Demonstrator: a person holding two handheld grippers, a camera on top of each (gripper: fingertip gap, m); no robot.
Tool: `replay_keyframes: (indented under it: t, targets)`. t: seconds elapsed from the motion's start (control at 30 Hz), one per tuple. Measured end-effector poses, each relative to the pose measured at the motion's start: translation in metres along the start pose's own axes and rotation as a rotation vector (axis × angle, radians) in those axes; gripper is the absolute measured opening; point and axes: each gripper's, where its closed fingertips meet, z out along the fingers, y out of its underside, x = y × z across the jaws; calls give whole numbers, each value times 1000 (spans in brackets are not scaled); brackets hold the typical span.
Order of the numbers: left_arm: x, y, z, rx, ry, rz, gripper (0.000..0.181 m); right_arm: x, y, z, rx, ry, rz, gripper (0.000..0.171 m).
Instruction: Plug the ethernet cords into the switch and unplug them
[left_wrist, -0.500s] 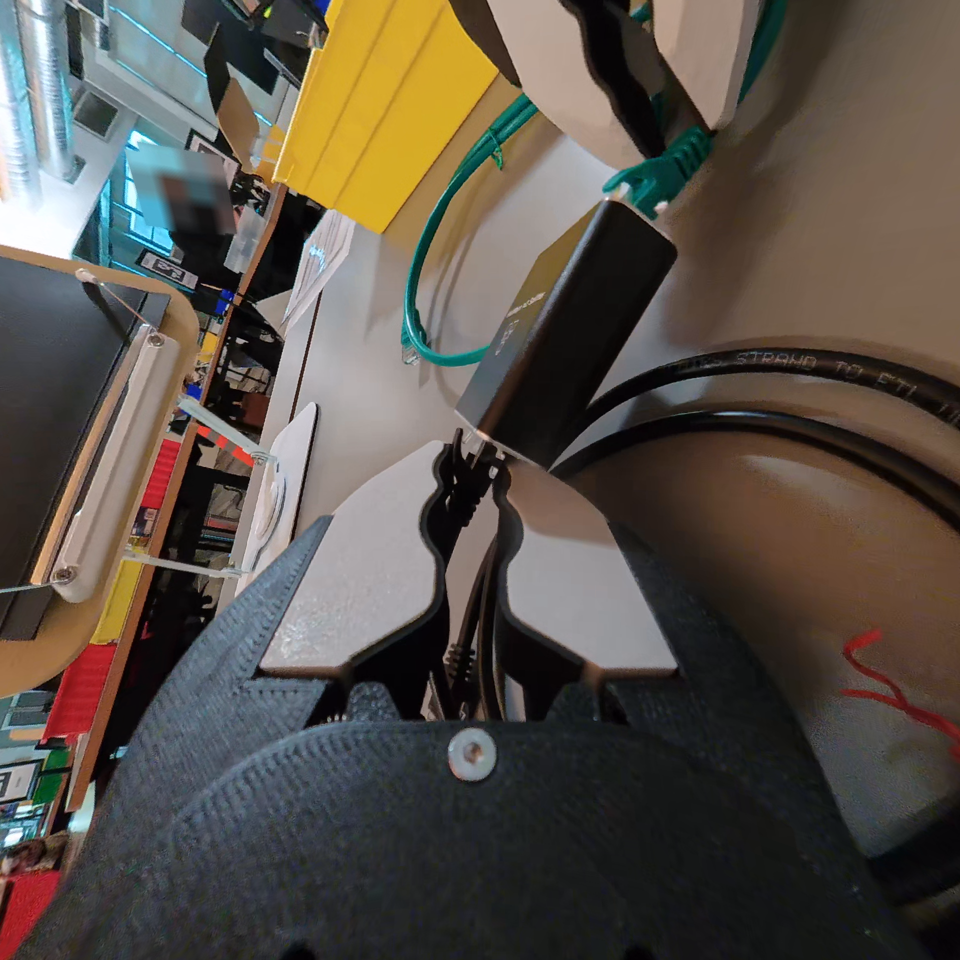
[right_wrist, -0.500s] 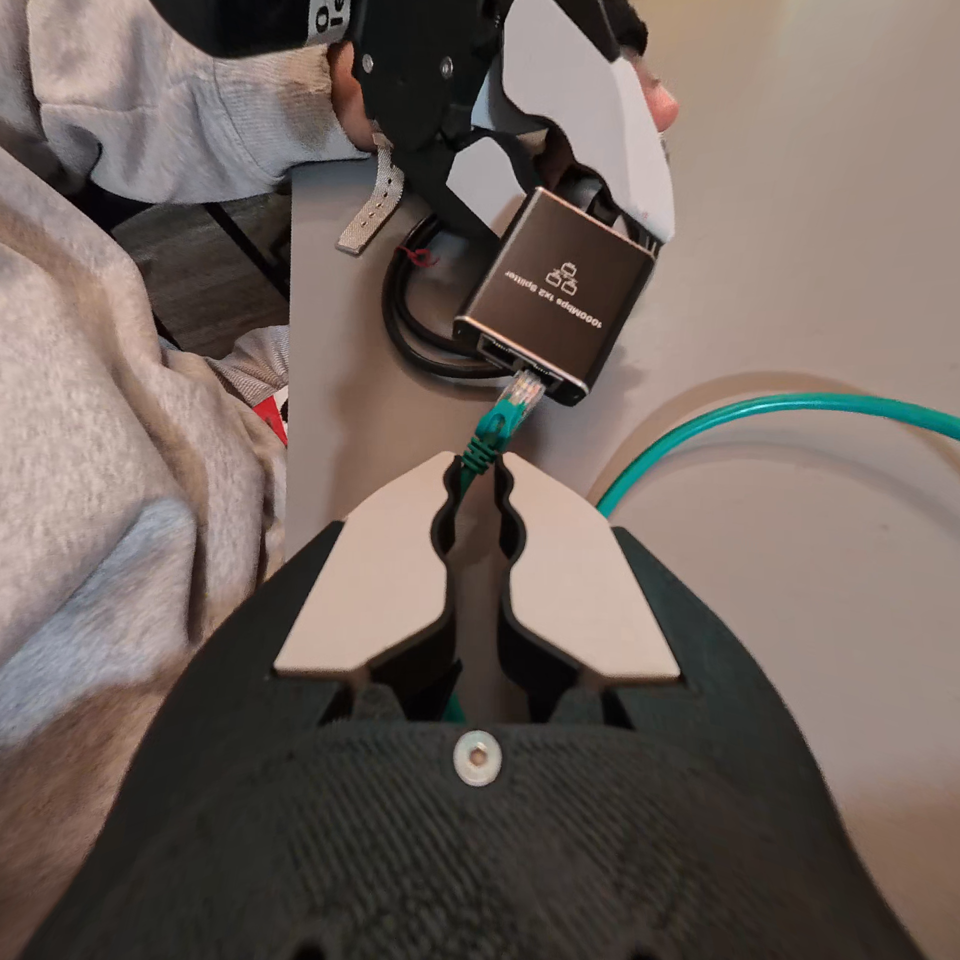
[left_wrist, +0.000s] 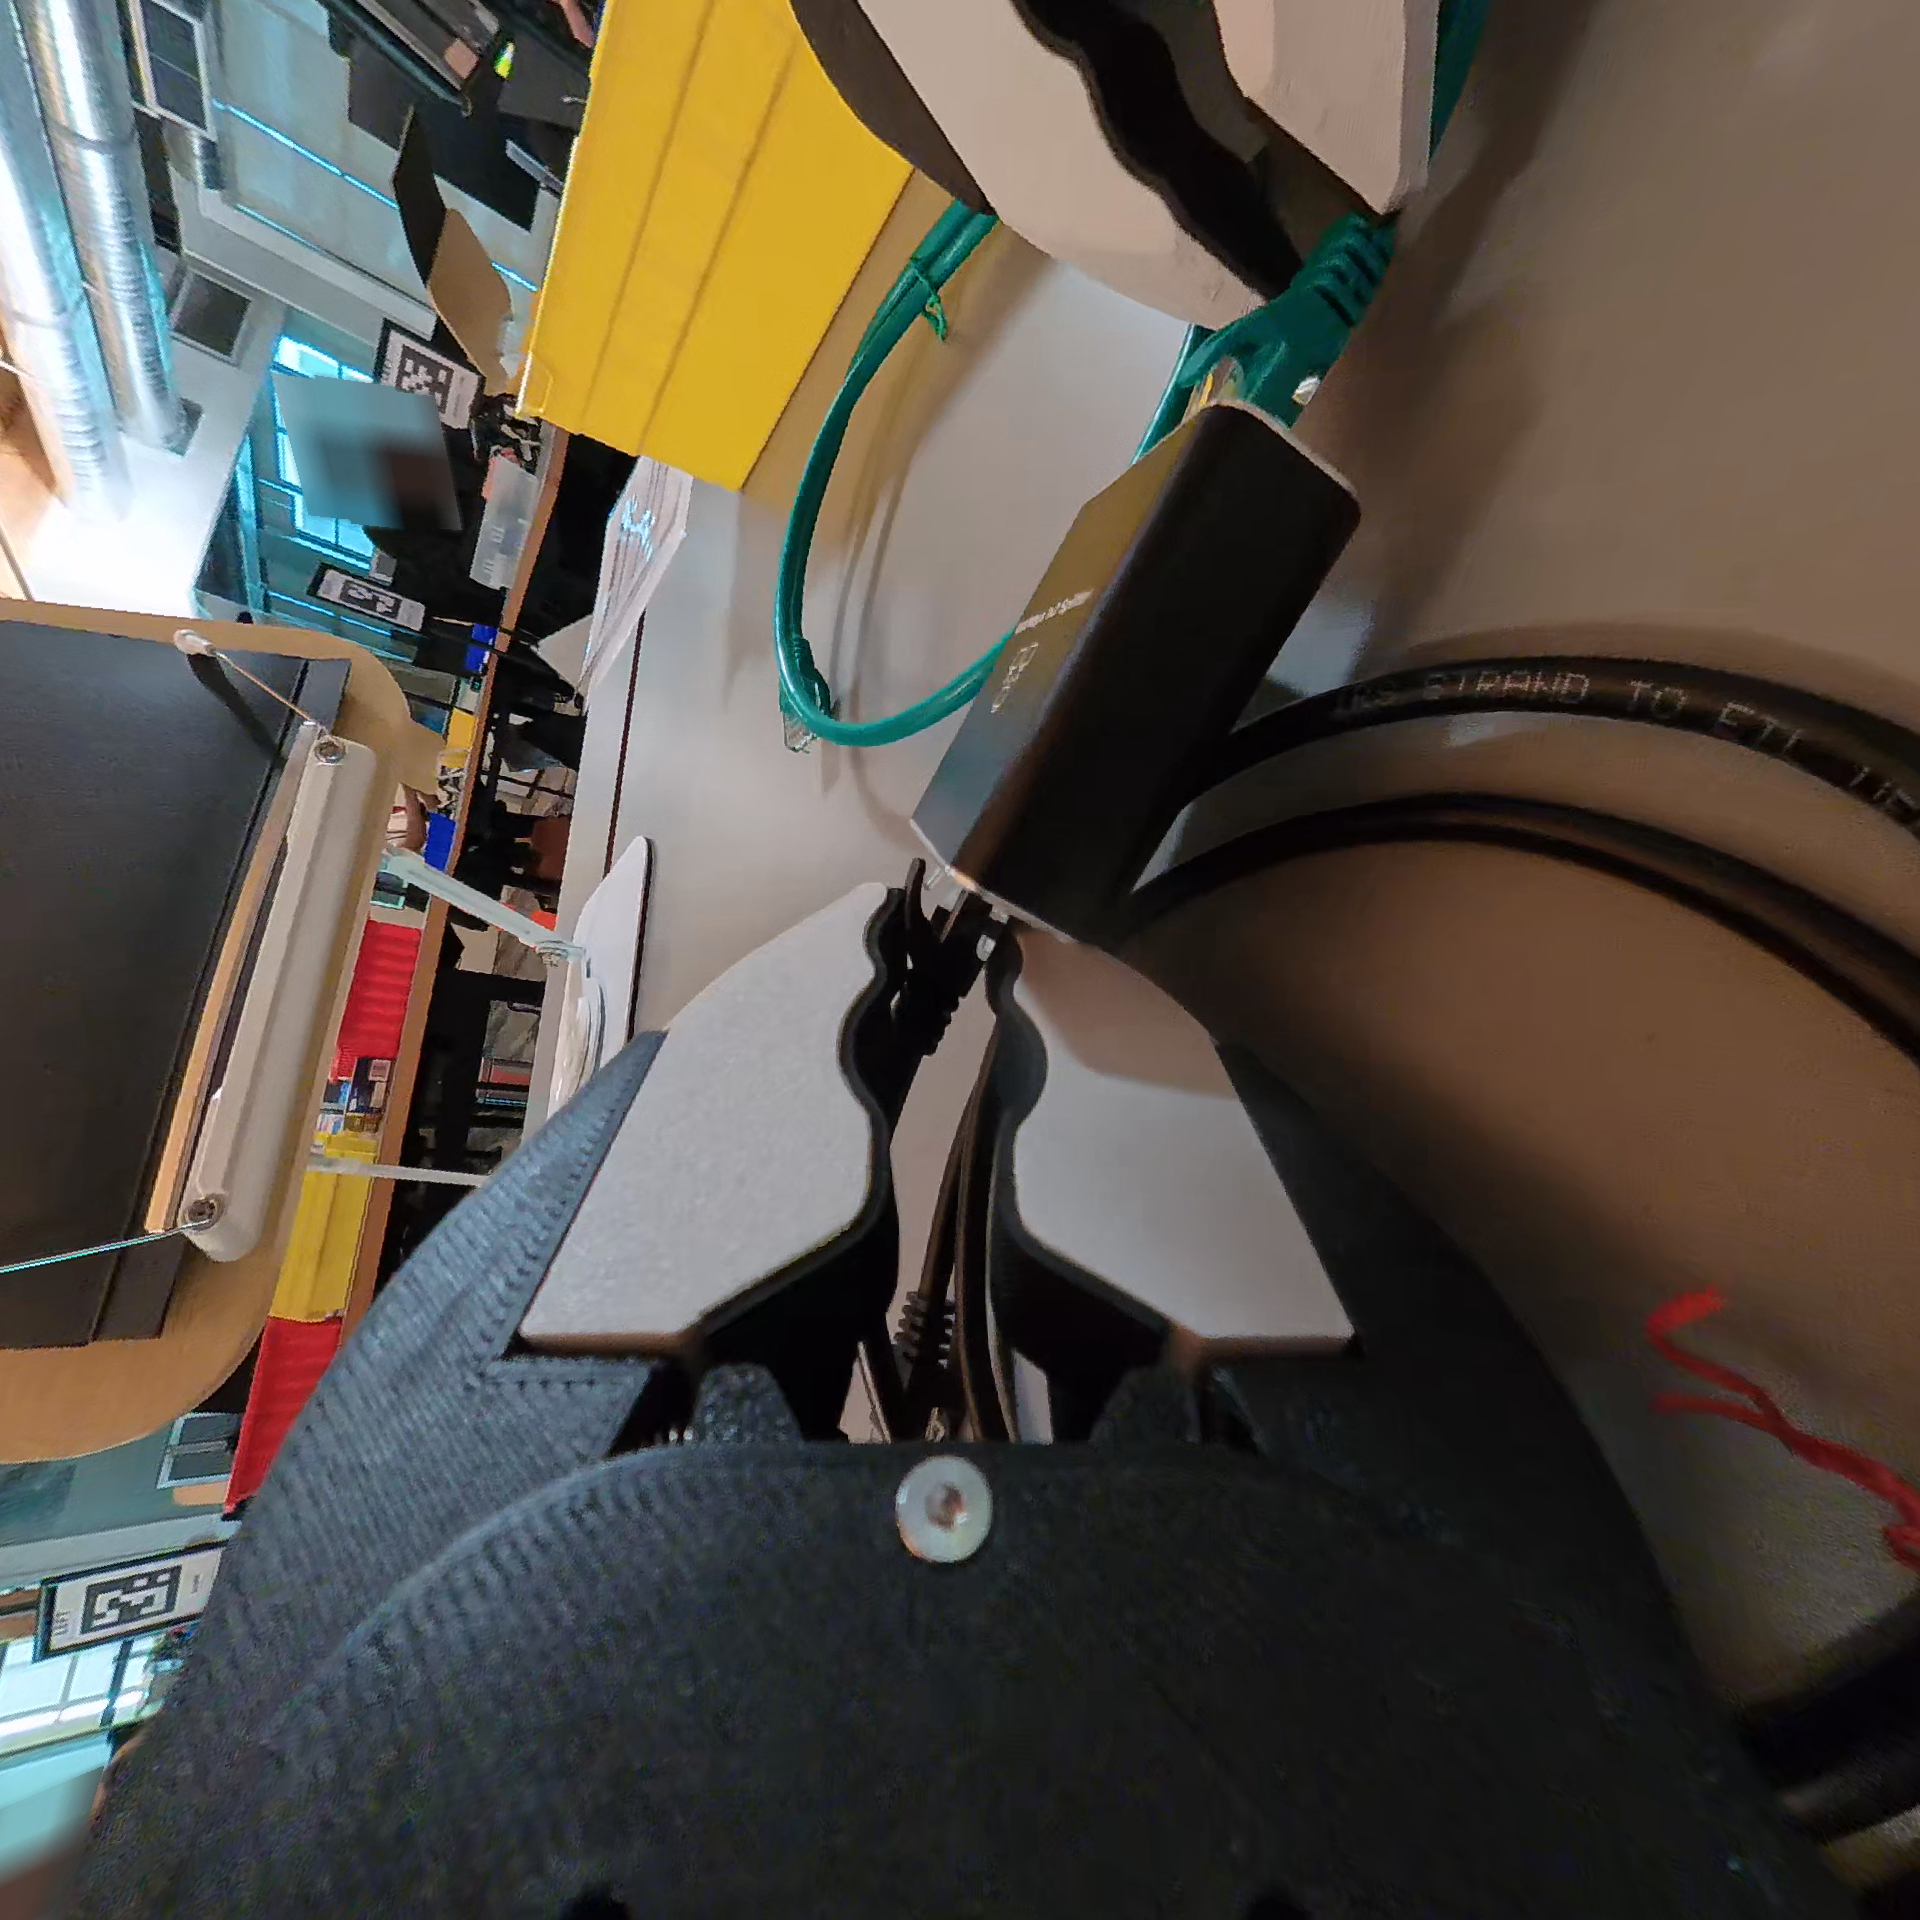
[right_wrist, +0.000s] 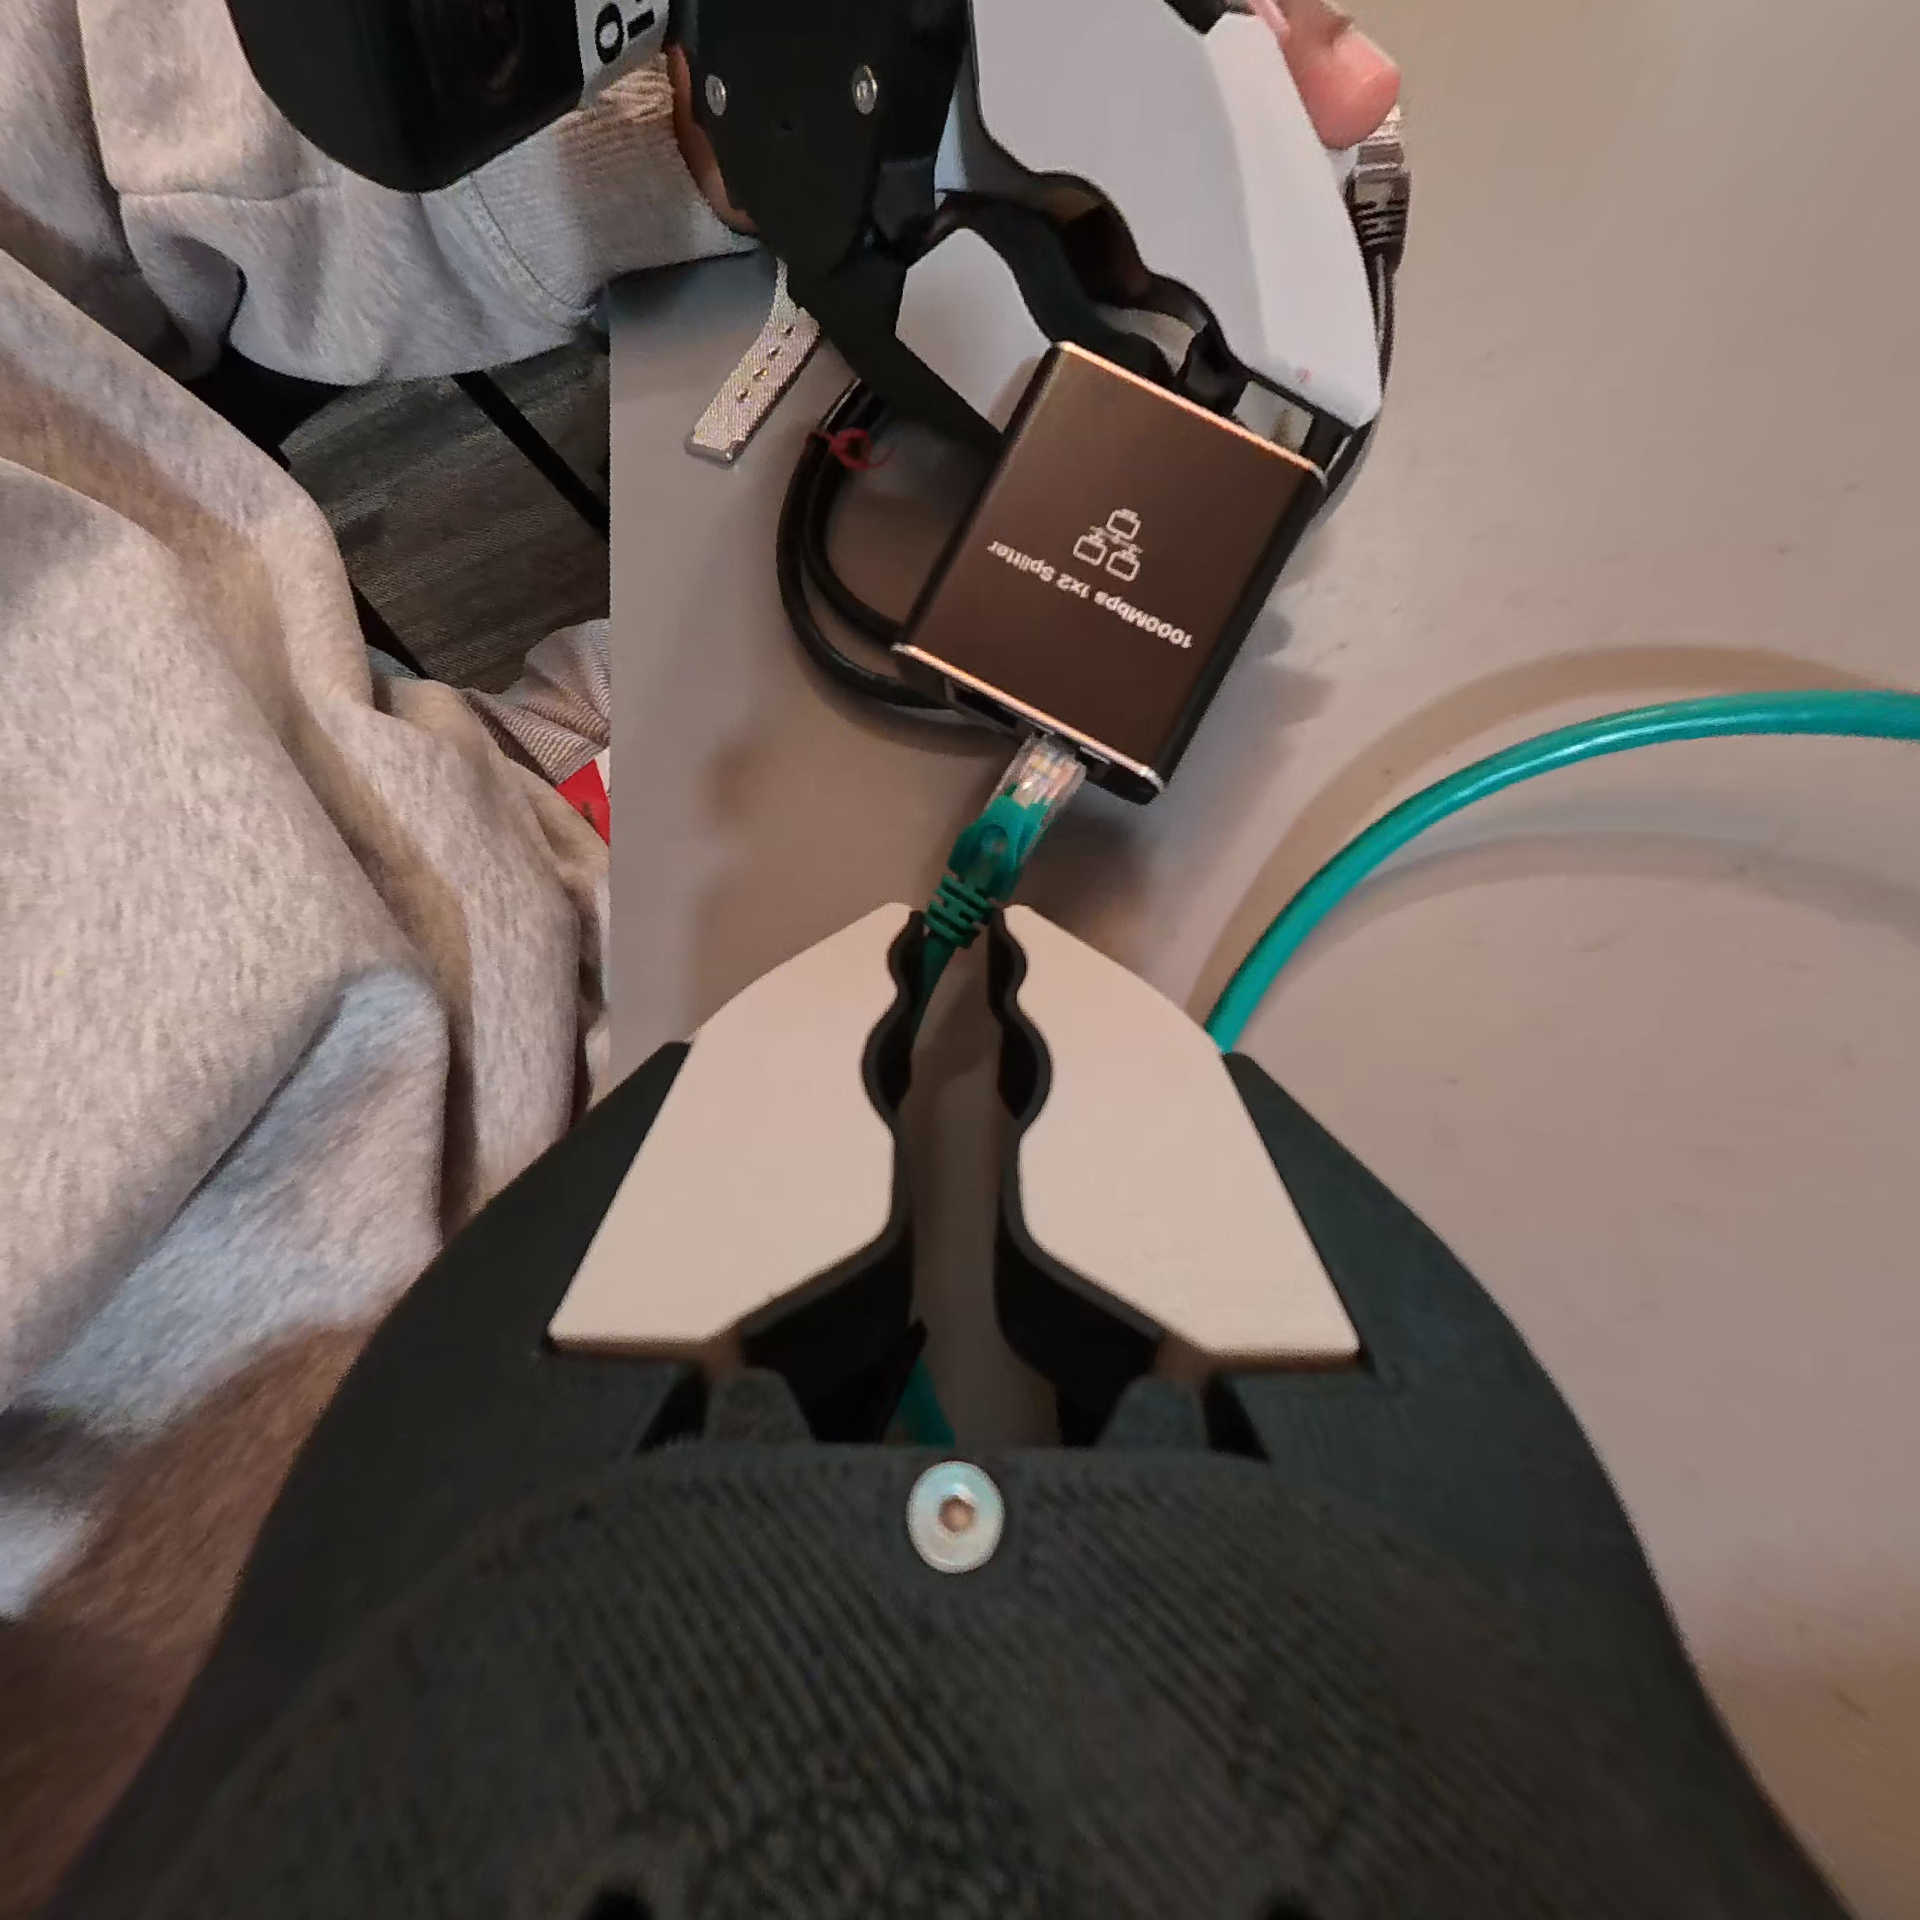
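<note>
The dark metal switch (right_wrist: 1112, 561) lies on the beige table (right_wrist: 1558, 1039). My right gripper (right_wrist: 951, 920) is shut on the green ethernet cord (right_wrist: 977, 862) just behind its plug. The clear plug tip (right_wrist: 1044, 774) sits at the mouth of a port on the switch's near end, mostly outside it. My left gripper (left_wrist: 951, 914) is shut on the black ethernet cord's plug (left_wrist: 935, 977), which sits in the opposite end of the switch (left_wrist: 1132, 675). Each gripper shows beyond the switch in the other's view: the right gripper (left_wrist: 1320, 249), the left gripper (right_wrist: 1236, 384).
The black cable coils (left_wrist: 1558, 696) beside the switch, with a red tie (left_wrist: 1766, 1392). The green cord loops away to its free plug (left_wrist: 800, 717). A yellow bin (left_wrist: 727, 229) stands farther back. A person's grey sleeve (right_wrist: 260, 831) lies past the table edge on the left.
Almost nothing has changed. The green plug tip stays at the port mouth, pushed in only slightly if at all. The left gripper still holds the black plug in the switch.
</note>
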Motion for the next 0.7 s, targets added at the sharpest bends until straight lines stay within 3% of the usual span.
replay_keyframes:
  t: [0.7]
  targets:
    - [5,-3,0,8,6,45,13,-3,4,-4,-4,-54,32,11]
